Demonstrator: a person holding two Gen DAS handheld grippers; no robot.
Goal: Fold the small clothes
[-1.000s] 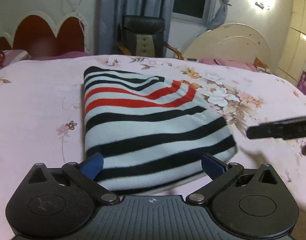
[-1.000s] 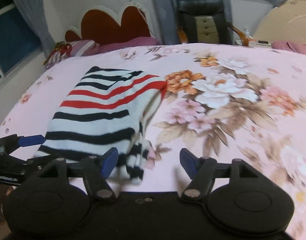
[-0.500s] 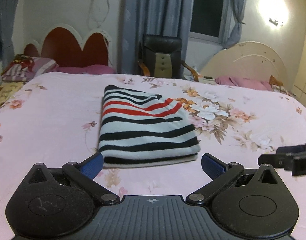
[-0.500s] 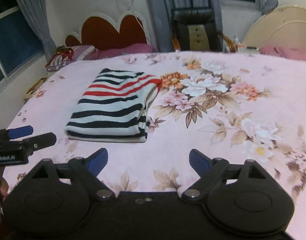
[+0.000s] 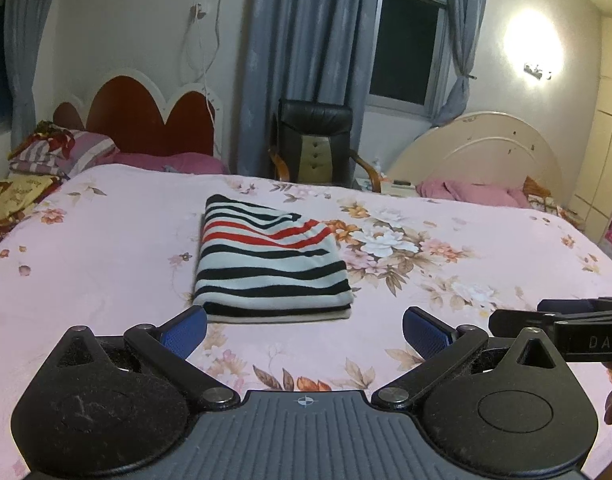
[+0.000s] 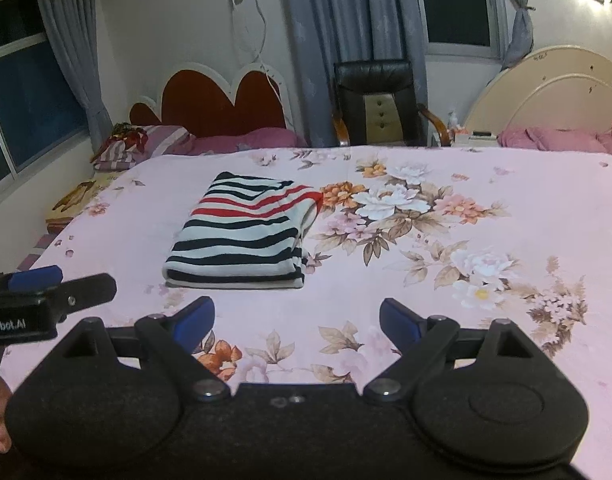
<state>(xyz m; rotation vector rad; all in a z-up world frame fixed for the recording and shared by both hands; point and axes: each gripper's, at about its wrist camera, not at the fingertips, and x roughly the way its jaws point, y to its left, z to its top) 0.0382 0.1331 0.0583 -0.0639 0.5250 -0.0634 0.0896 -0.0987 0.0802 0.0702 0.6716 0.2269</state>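
A folded striped garment [image 5: 268,262], white with black and red stripes, lies flat on the pink floral bedspread [image 5: 106,248]. It also shows in the right wrist view [image 6: 246,232]. My left gripper [image 5: 304,334] is open and empty, held back from the garment's near edge. My right gripper [image 6: 297,322] is open and empty, also back from the garment, to its right. Each gripper shows at the edge of the other's view: the right one [image 5: 561,322], the left one [image 6: 46,292].
A red heart-shaped headboard [image 5: 146,116] with folded bedding [image 5: 46,152] stands at the back left. A black chair [image 5: 313,140] stands behind the bed. A cream headboard [image 5: 477,152] with pink pillows is at the back right.
Both grippers have pulled back and up from the garment, which now lies folded farther away. The right gripper has let go of the garment's edge.
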